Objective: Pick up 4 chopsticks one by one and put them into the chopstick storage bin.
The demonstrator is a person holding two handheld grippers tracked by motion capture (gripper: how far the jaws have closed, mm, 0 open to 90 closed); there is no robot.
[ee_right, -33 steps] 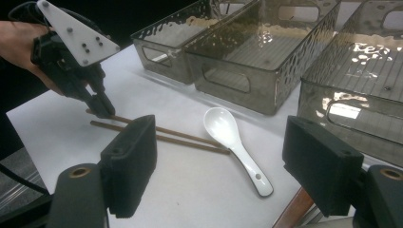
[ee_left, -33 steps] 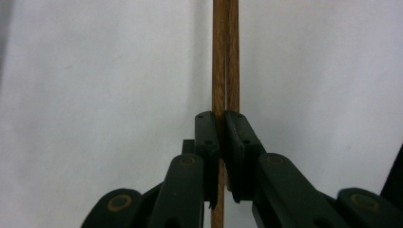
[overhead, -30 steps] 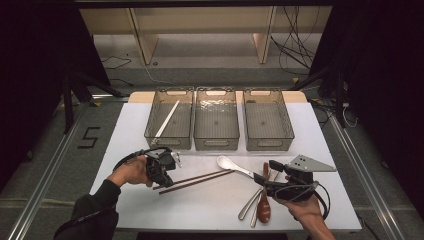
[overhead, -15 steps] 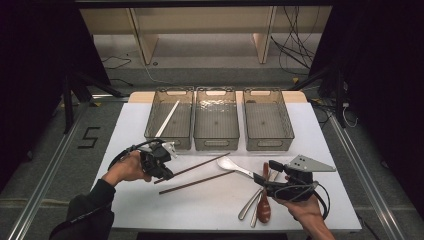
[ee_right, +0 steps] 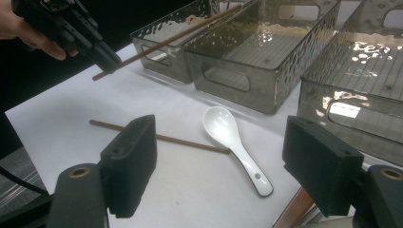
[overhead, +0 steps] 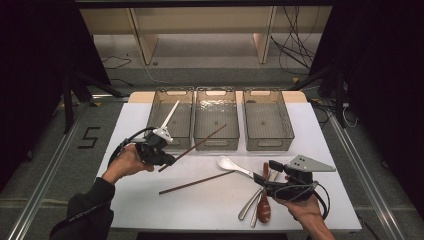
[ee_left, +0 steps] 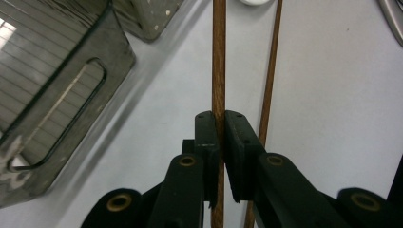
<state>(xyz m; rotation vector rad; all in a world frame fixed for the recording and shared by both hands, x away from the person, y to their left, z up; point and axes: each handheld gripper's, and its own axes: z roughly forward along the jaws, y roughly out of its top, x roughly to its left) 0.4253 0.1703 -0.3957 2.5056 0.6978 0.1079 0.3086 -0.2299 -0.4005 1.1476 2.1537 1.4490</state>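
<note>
Chopstick (overhead: 197,145) clamped in left hand-held gripper (overhead: 167,157), lifted off table since earlier, right hand-held gripper (overhead: 260,181) released, unmoved.

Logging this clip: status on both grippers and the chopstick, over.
Left gripper shut on chopstick, lifted, tip over the middle bin. Right gripper open, holding nothing. Second chopstick and white spoon on the table; path clear.

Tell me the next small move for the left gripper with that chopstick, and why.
Probably carry it on over the middle bin and open. The left gripper is clamped on one chopstick, lifted off the table with its tip already above that bin; its mate lies on the table.
</note>
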